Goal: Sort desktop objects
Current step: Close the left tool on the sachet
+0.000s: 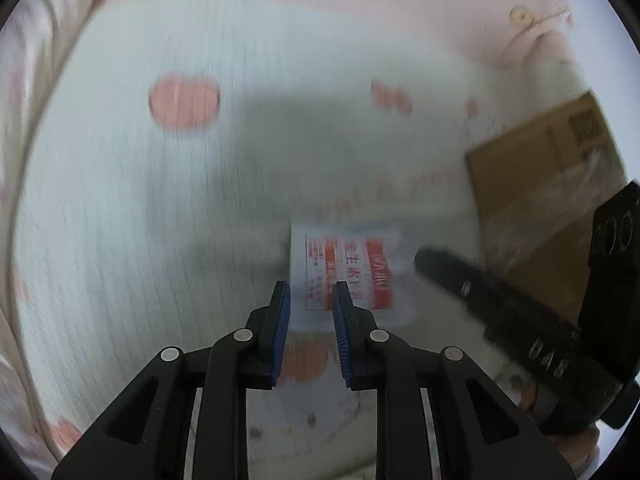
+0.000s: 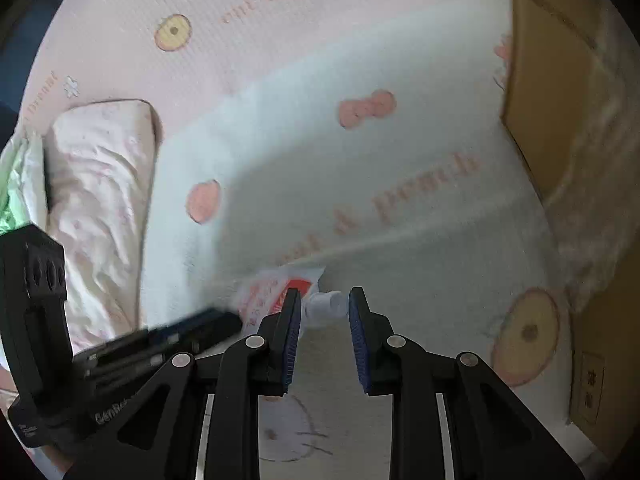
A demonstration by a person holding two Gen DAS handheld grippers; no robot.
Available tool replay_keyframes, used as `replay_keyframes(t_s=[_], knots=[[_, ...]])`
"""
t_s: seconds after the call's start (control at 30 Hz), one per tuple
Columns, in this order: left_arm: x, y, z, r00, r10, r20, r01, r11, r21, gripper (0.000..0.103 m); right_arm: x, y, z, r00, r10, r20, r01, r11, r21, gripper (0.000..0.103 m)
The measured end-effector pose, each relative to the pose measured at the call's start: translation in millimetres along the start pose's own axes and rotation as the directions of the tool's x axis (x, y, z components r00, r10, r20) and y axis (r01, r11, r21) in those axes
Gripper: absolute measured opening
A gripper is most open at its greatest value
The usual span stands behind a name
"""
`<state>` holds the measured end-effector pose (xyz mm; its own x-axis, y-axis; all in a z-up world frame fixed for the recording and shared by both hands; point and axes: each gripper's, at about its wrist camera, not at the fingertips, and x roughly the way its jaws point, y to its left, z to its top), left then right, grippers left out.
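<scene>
Overhead, left wrist view: my left gripper (image 1: 311, 292) and right gripper (image 1: 420, 258) each clenched the white, red-printed packet (image 1: 344, 272) above the patterned sheet (image 1: 160, 200); cardboard box (image 1: 540, 184) toward its right edge. Right wrist view: right gripper (image 2: 324, 304) pinching the packet's (image 2: 280, 292) end.

Two black grippers, the left gripper (image 1: 311, 292) and the right gripper (image 2: 325, 300). One white tube (image 1: 344, 270) with red print. One cardboard box (image 1: 548, 184). One patterned pink-and-white sheet (image 2: 280, 128). One rumpled pink pillow (image 2: 100, 200), and one green-white crumpled item (image 2: 16, 184) beside it.
</scene>
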<state>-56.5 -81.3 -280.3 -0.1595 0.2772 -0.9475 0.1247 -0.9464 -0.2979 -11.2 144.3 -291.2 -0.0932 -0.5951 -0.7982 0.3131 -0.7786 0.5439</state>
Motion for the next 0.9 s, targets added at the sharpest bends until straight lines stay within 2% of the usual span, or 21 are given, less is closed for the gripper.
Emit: replay_keyframes(t_s=[0.07,0.17,0.23,0.3,0.37,0.43,0.53,0.67,0.77,0.9], knots=[[2,-2,-11,1.0,0.015,-0.017,-0.015,1.0,0.018,0.023,-3,-3,-6,1.0,0.002,0.017,-0.002,1.0,-0.002,0.022],[-4,-11,-20,0.999,0.051,-0.001,-0.051,0.996,0.068,0.026,-14,-7,-16,0.999,0.005,0.048,-0.005,1.0,-0.002,0.022],[-10,-13,-18,0.999,0.044,0.022,-0.045,0.996,0.082,0.031,-21,-9,-23,0.997,0.005,0.074,-0.005,1.0,-0.004,0.024],[-13,-14,-16,0.999,0.034,0.03,-0.037,0.995,0.094,0.038,-25,-12,-28,0.996,0.036,0.084,-0.038,0.999,0.014,0.038],[-15,-13,-13,0.998,0.043,0.038,-0.046,0.994,0.1,0.039,-27,-19,-33,0.993,0.072,0.095,-0.077,0.996,0.05,0.048],[-15,-11,-11,0.998,0.048,0.034,-0.051,0.994,0.099,0.04,-27,-26,-35,0.992,0.065,0.111,-0.074,0.994,0.077,0.05],[-8,-2,-3,1.0,0.019,0.008,-0.02,0.998,0.064,0.04,-27,-32,-33,0.99,0.07,0.122,-0.084,0.99,0.113,0.05],[5,10,7,0.998,-0.057,-0.024,0.057,0.998,-0.02,0.04,-20,-31,-32,0.991,0.078,0.108,-0.091,0.988,0.124,0.05],[12,14,12,0.994,-0.105,-0.034,0.104,0.994,-0.04,0.04,-7,-25,-30,0.996,0.063,0.067,-0.069,0.993,0.099,0.05],[20,17,17,0.991,-0.129,-0.036,0.126,0.99,-0.064,0.039,6,-18,-26,0.998,0.059,0.033,-0.061,0.996,0.059,0.05]])
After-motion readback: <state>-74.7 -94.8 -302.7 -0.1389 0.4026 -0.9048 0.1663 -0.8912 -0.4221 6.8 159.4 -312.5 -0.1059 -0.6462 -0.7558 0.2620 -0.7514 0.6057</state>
